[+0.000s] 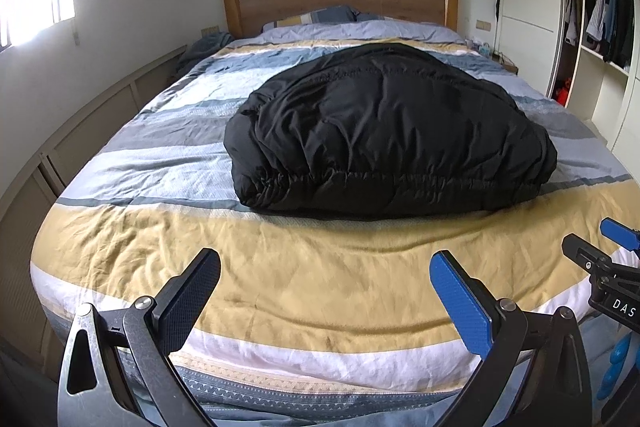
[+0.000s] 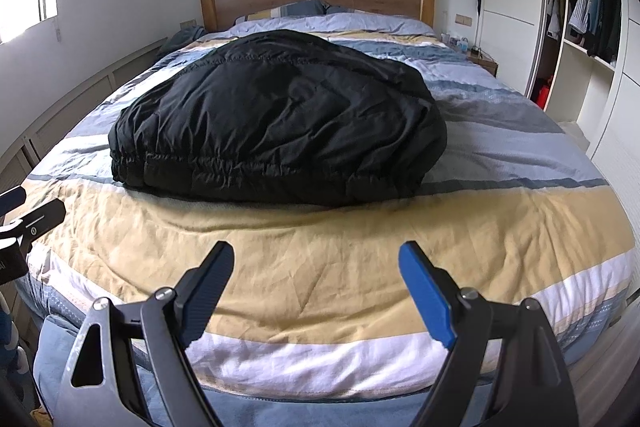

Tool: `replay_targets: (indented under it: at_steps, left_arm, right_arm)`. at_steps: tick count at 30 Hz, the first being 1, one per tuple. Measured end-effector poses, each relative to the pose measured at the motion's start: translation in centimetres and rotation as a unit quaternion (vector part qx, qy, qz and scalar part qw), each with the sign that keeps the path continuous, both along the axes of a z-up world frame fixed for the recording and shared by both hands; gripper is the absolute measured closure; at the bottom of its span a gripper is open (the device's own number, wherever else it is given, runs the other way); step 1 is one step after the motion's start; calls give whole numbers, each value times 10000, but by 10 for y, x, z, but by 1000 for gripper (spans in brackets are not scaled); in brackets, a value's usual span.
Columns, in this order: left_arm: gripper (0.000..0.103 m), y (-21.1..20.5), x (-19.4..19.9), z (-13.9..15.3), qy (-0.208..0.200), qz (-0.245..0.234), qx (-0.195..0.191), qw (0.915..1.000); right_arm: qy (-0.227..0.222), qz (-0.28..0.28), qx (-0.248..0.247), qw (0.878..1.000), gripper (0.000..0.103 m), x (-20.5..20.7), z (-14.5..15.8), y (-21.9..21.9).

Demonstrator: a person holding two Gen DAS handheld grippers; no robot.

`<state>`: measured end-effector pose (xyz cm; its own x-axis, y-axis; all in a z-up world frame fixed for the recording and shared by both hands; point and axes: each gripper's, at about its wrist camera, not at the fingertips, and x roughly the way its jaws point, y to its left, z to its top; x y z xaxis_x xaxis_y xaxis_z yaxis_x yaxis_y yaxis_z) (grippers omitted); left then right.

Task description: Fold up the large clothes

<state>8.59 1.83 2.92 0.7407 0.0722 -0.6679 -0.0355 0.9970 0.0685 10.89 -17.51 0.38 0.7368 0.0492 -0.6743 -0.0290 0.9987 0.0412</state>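
Note:
A black puffy jacket (image 1: pixel 384 131) lies in a folded bundle on the middle of the bed, its elastic hem toward me; it also shows in the right wrist view (image 2: pixel 280 119). My left gripper (image 1: pixel 325 267) is open and empty above the yellow stripe at the foot of the bed, well short of the jacket. My right gripper (image 2: pixel 316 259) is open and empty over the same stripe, also short of the jacket. The right gripper shows at the right edge of the left wrist view (image 1: pixel 600 259). The left gripper shows at the left edge of the right wrist view (image 2: pixel 24 215).
The bed (image 1: pixel 300 267) has a striped blue, white and yellow cover, a wooden headboard (image 1: pixel 340 1) and pillows at the far end. A low panelled wall runs along the left. An open wardrobe (image 1: pixel 600 7) with hanging clothes stands at the right. A nightstand (image 2: pixel 480 61) holds small items.

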Motion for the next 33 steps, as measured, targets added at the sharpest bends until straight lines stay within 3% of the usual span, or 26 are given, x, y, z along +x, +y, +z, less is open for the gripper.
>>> replay_targets:
  at_steps: [13, 33]
  left_arm:
    - [0, -2, 11, -18, 233, -83, -14, 9997]
    - [0, 2, 12, -24, 336, -112, -72, 9993]
  right_arm:
    - [194, -13, -7, 9998, 19, 10, -14, 0]
    - [165, -7, -57, 9998, 19, 6, -12, -2]
